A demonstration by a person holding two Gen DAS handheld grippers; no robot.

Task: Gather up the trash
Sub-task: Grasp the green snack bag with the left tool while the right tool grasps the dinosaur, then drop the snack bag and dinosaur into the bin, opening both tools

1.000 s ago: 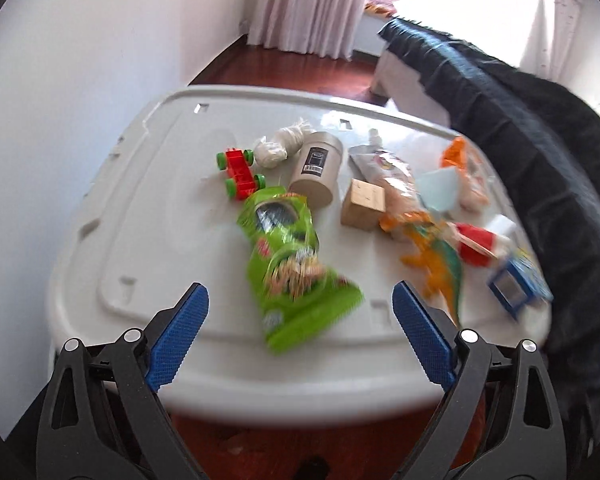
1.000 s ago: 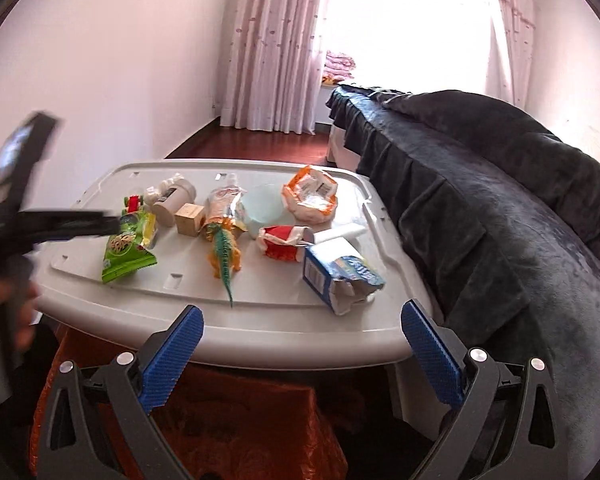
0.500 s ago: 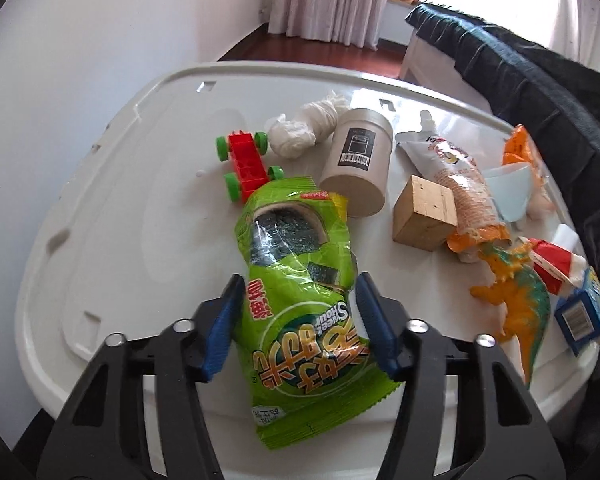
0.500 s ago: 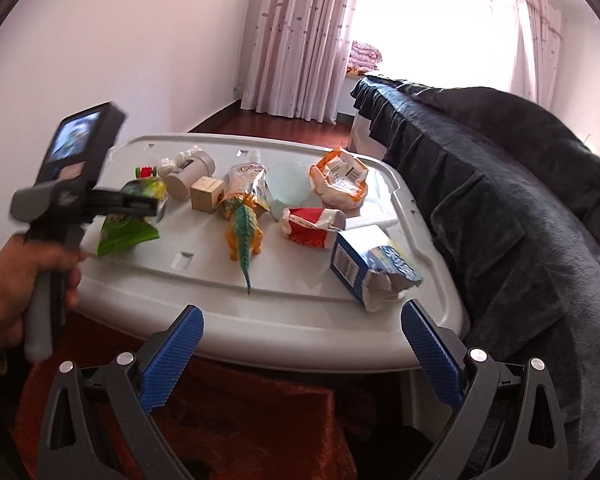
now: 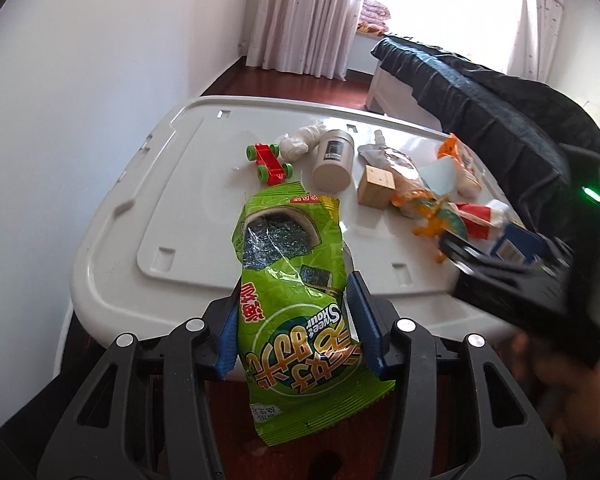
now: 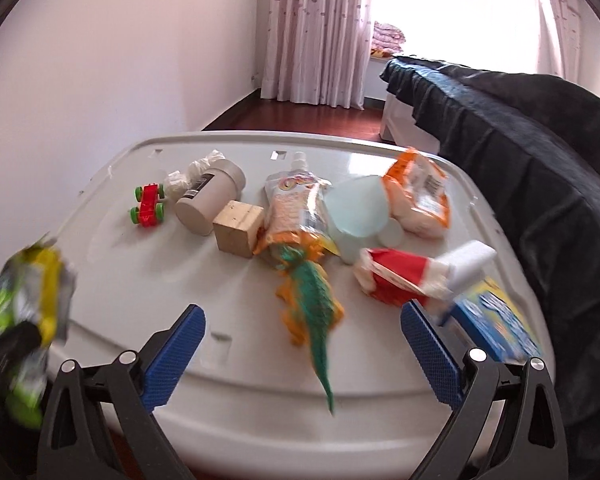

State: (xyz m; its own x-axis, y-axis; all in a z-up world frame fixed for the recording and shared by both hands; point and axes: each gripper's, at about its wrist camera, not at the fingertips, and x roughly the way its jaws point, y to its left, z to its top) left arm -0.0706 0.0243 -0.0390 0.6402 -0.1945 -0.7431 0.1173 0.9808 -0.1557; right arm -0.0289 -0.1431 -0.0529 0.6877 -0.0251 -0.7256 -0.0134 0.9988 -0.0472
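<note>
A green snack bag (image 5: pixel 296 340) hangs off the near edge of the white lid (image 5: pixel 112 240), and my left gripper (image 5: pixel 294 286) is shut on its middle. The right wrist view shows the same bag (image 6: pixel 24 312) blurred at the far left. My right gripper (image 6: pixel 302 312) is open over the lid's near part (image 6: pixel 260 400), with nothing gripped. Ahead of it lie a red-and-white wrapper (image 6: pixel 396 280), a blue carton (image 6: pixel 496 328), an orange pouch (image 6: pixel 296 208), an orange-and-white packet (image 6: pixel 420 196) and a crumpled white tissue (image 6: pixel 192 172).
A toy dinosaur (image 6: pixel 312 300), a wooden block (image 6: pixel 238 228), a beige jar (image 6: pixel 210 200), a red toy car (image 6: pixel 148 204) and a pale blue cup (image 6: pixel 358 212) share the lid. A dark covered sofa (image 6: pixel 540 160) runs along the right side. A white wall stands left.
My left gripper closed on the green bag and drew it back past the lid's near edge. The right gripper came forward and lower, closer to the lid.
</note>
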